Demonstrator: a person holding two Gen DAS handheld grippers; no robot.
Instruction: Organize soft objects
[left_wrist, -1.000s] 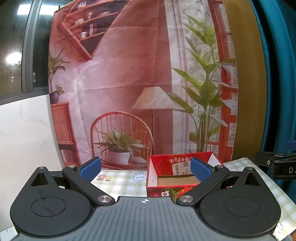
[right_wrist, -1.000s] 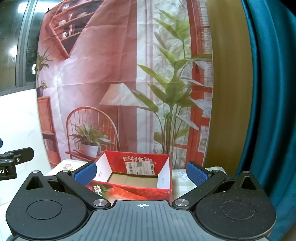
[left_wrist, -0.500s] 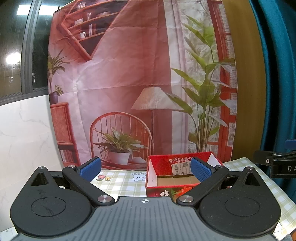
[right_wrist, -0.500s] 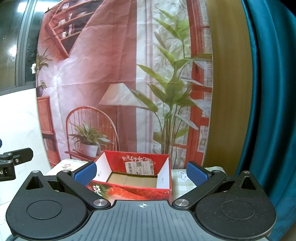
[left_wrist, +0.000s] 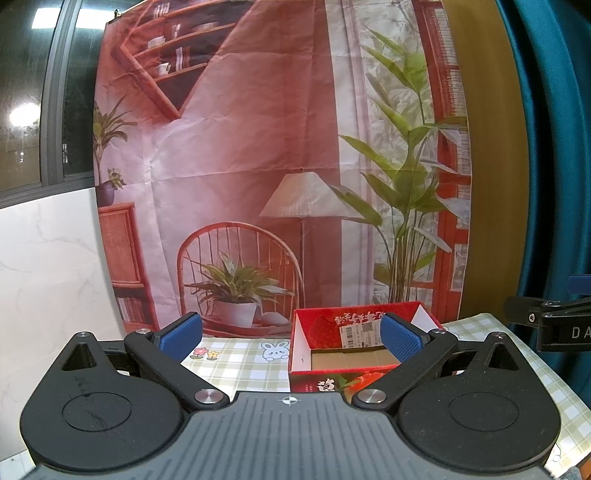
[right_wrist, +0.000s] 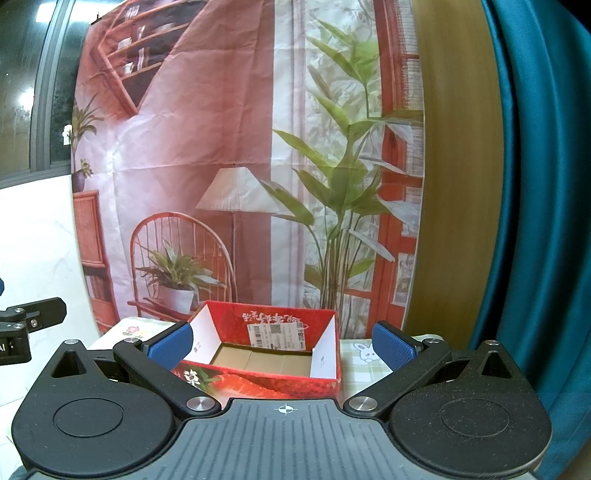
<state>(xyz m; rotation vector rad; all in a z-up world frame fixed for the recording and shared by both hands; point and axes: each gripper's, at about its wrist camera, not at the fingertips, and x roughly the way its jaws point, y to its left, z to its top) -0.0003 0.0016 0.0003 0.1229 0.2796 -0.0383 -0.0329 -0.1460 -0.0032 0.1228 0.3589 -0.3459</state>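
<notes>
A red open-top cardboard box (left_wrist: 325, 325) stands on the checked tablecloth (left_wrist: 240, 365); its brown floor looks bare and a white shipping label is on its far inner wall. It also shows in the right wrist view (right_wrist: 266, 380). My left gripper (left_wrist: 291, 338) is open and empty, held above the table short of the box. My right gripper (right_wrist: 282, 341) is open and empty, facing the same box. No soft object shows in either view.
A printed backdrop (left_wrist: 258, 147) of a room hangs behind the table. A teal curtain (right_wrist: 535, 184) hangs at the right. A white marble wall (left_wrist: 44, 266) is at the left. Part of the other gripper shows at the right edge (left_wrist: 550, 325) and left edge (right_wrist: 26, 325).
</notes>
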